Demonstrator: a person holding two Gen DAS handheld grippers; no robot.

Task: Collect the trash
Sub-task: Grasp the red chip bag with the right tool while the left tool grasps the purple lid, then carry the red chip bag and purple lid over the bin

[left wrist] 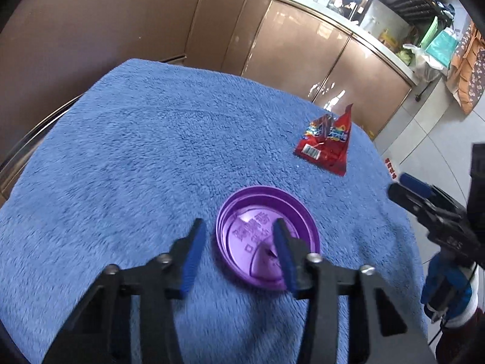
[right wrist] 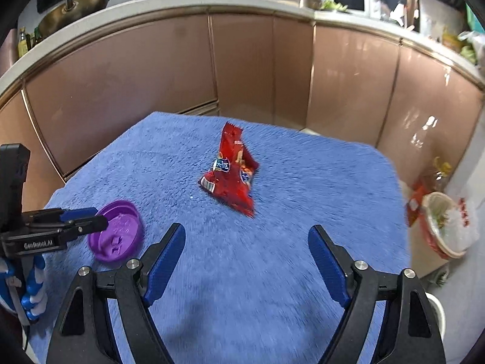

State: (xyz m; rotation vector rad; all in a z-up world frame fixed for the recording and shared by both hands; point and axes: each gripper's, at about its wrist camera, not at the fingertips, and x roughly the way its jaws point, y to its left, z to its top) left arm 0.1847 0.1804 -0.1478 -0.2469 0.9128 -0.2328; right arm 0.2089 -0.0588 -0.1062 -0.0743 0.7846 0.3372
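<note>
Right now my left gripper (left wrist: 239,227) hangs over the near-left rim of the purple cup lid (left wrist: 266,238), which lies upside down on the blue fleece cloth (left wrist: 151,151). Its jaws stand partly apart, one blue pad outside the lid's rim and the other above its inside; I cannot tell whether either pad touches the plastic (the side look from the right wrist shows the tips at the rim, no clearer). My right gripper (right wrist: 247,230) is spread wide with nothing between its pads, pointing at the crumpled red snack wrapper (right wrist: 232,176), which sits further back on the cloth, apart from the lid. Off the cloth's right edge, down on the floor, stands a bin lined with a plastic bag (right wrist: 445,227).
</note>
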